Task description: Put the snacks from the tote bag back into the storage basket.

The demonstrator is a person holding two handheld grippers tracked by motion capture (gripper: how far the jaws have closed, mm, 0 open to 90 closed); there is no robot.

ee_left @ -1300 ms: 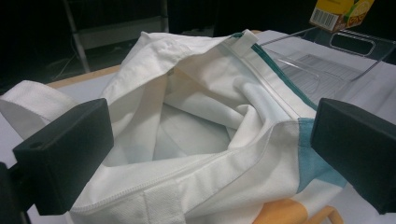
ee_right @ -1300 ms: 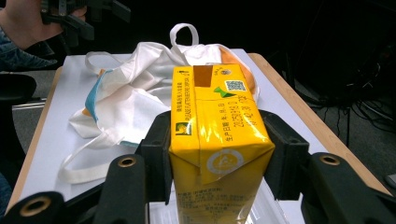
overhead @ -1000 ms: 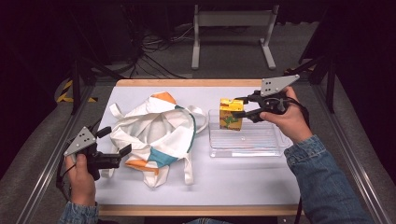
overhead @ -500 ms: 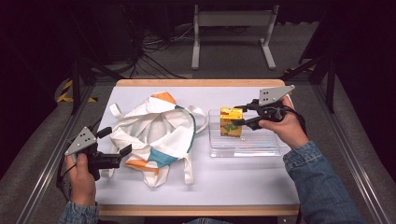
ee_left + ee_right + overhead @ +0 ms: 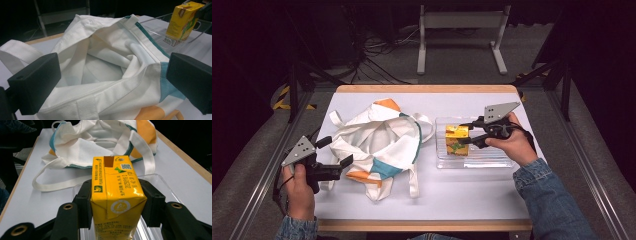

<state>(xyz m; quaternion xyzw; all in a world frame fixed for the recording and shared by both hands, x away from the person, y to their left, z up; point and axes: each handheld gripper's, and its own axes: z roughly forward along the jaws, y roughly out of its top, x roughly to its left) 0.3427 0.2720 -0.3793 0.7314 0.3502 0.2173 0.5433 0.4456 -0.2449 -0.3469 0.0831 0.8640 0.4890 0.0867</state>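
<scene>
- Yellow juice carton (image 5: 456, 139) right of centre in the high view, upright, pinched from both sides by the right gripper (image 5: 466, 135), jaws pressed flat against its two side faces
- Same carton (image 5: 115, 195) in the middle of the right gripper view, top flap and printed label facing the camera
- Carton standing in or just over the left end of a clear plastic tray (image 5: 477, 160); contact with the tray floor cannot be told
- Right hand (image 5: 511, 142) wrapped round the gripper handle over the tray, denim sleeve (image 5: 547, 197) running to the lower right corner
- White cloth bag (image 5: 379, 142) with orange and teal patches left of the tray, crumpled, mouth gaping, one strap lying close to the tray's left edge
- Left gripper (image 5: 341, 166) at lower left, jaws spread wide at the near edge of the bag, clamping nothing
- Bag rim (image 5: 105, 87) between the two wide jaws in the left gripper view
- White table (image 5: 472, 195) under everything
</scene>
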